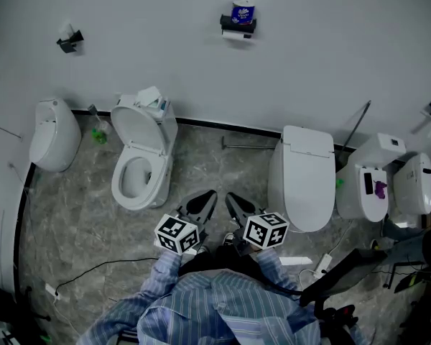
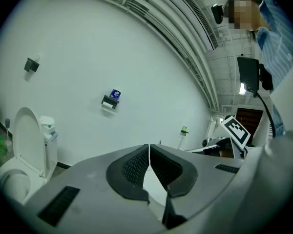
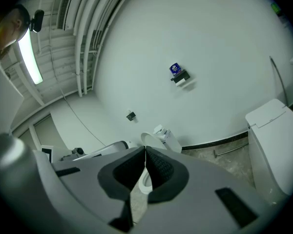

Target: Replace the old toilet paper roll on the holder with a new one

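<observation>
A black paper holder (image 1: 238,26) hangs high on the white wall, with a blue-wrapped roll (image 1: 242,11) standing on top of it and white paper under it. The left gripper view shows the same holder (image 2: 109,102) and roll (image 2: 115,94), the right gripper view too, holder (image 3: 181,76) and roll (image 3: 175,68), far off. My left gripper (image 1: 211,195) and right gripper (image 1: 230,198) are held side by side close to my body, well short of the wall. Both are shut with nothing between the pads.
An open toilet (image 1: 140,157) stands left of centre, a closed one (image 1: 304,178) to the right, and further fixtures at both sides (image 1: 54,134) (image 1: 377,182). A second small black bracket (image 1: 69,42) is on the wall at left. Cables lie on the marble floor (image 1: 79,214).
</observation>
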Demonstrator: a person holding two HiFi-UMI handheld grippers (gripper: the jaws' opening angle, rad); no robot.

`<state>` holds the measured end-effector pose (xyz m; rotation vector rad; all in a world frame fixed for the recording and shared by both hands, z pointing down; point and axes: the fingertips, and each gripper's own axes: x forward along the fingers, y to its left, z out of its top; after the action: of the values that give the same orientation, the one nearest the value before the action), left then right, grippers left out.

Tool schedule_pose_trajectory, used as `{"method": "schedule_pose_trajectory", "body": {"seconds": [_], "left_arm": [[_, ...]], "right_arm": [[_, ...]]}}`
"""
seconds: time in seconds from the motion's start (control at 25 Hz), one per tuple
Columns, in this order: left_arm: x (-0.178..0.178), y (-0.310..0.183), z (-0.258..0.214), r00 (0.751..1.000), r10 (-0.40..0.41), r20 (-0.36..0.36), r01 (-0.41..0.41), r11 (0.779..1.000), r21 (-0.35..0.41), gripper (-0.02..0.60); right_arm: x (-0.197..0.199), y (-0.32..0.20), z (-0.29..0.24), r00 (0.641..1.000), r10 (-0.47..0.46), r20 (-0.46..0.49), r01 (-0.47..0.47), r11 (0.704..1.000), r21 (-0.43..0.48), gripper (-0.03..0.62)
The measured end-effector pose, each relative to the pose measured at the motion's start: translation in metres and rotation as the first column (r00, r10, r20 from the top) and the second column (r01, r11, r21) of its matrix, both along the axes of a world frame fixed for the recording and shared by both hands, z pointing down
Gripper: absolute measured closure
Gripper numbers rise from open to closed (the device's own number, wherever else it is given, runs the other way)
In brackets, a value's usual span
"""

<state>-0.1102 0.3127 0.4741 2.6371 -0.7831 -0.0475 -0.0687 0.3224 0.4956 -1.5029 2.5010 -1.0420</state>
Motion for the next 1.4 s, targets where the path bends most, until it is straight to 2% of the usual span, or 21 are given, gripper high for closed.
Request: {"method": "schedule_pose_trajectory", "body": {"seconds": [0.4,0.72,1.12,1.4], "left_arm": [[0.045,-0.039,0.0,1.0,0.007,0.001,-0.007,1.0,0.001,0.572],[0.085,-0.062,-0.006,1.0,0.005,0.001,-0.005,1.0,0.023,0.572],[0.086,-0.099,-0.001,0.999,-0.023,0.036,0.023,1.0,0.011,0.572],[0.084,-0.154,0.007,0.999,0.0,0.039,-0.001,1.0,0.017,0.572]], "right_arm": [[0.04,-0.04,-0.001,1.0,-0.02,0.023,0.02,1.0,0.008,0.586],[0.068,-0.074,-0.003,0.996,-0.077,0.044,0.076,0.997,0.017,0.586],[0.076,-0.11,0.004,0.992,-0.09,0.087,0.09,0.996,-0.003,0.586],[0.084,-0.156,0.009,0.996,-0.041,0.075,0.042,0.999,-0.01,0.587]]}}
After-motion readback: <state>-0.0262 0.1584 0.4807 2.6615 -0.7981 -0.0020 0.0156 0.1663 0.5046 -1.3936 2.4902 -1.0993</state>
